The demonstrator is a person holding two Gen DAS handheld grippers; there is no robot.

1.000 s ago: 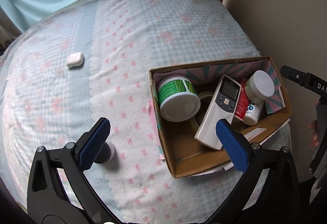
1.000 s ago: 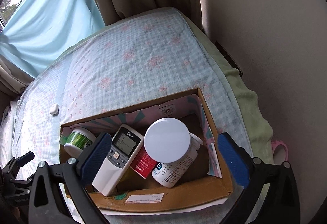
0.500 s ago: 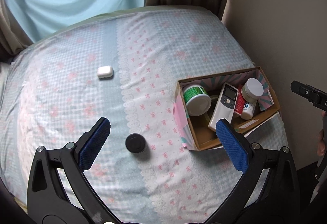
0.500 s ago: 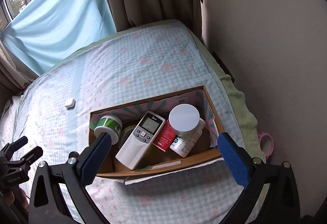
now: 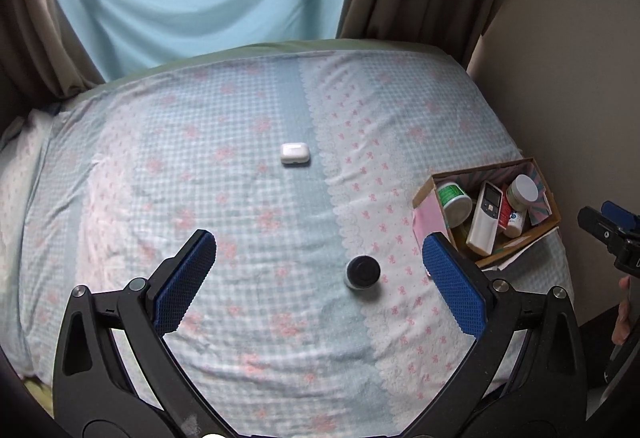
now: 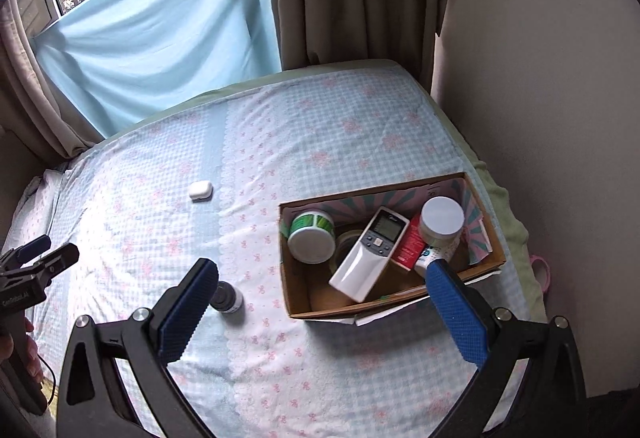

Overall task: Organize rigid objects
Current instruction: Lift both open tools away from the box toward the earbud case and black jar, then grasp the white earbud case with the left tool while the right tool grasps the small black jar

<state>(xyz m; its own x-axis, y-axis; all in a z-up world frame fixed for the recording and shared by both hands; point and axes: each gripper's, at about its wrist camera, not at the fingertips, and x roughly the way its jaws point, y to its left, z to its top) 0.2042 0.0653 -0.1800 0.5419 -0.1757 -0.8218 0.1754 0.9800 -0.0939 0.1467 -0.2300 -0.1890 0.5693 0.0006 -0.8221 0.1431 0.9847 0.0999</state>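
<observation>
Both grippers hang spread and empty over the bed: left gripper (image 5: 319, 278), right gripper (image 6: 322, 302). In the cardboard box (image 6: 296, 294) at the bed's right edge, the white remote (image 6: 370, 254) leans, display end far-right. The black-lidded jar (image 5: 363, 272) stands left of the box, its label visible only to the right camera; the earbud case (image 5: 295, 153) lies farther off.
</observation>
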